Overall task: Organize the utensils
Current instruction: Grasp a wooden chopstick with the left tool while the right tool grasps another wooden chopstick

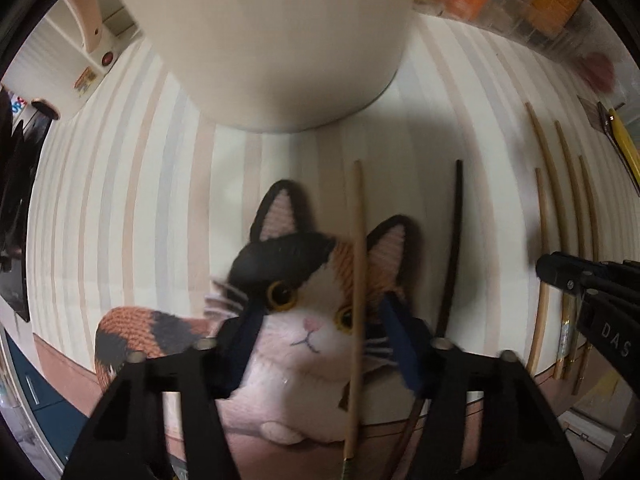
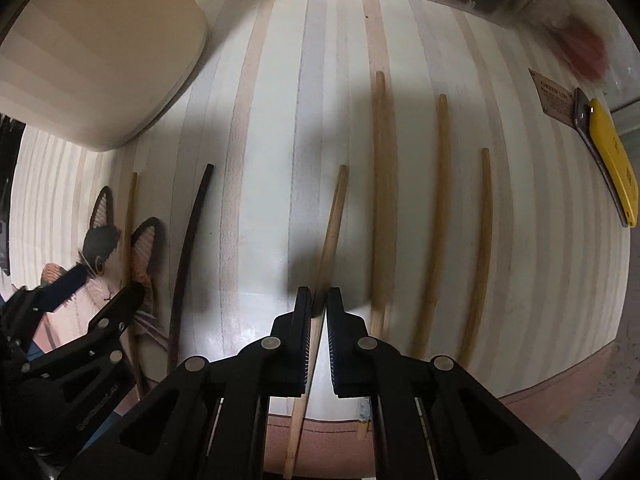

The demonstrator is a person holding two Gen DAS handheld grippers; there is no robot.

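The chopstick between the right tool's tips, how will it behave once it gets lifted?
The light wooden chopstick looks thin and rigid, so it probably stays straight and feels light. The right tool pinches it well short of its far tip, so it may pivot or droop. Being slim and seemingly round, it could roll if released on the striped tabletop.

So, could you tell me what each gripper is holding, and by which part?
The right gripper pinches a light wooden chopstick near mid-length. The left gripper is open around the cat plush, gripping nothing.

A striped tablecloth (image 2: 312, 80) covers the table, with what looks like blurred clear storage boxes (image 1: 520, 0) behind.
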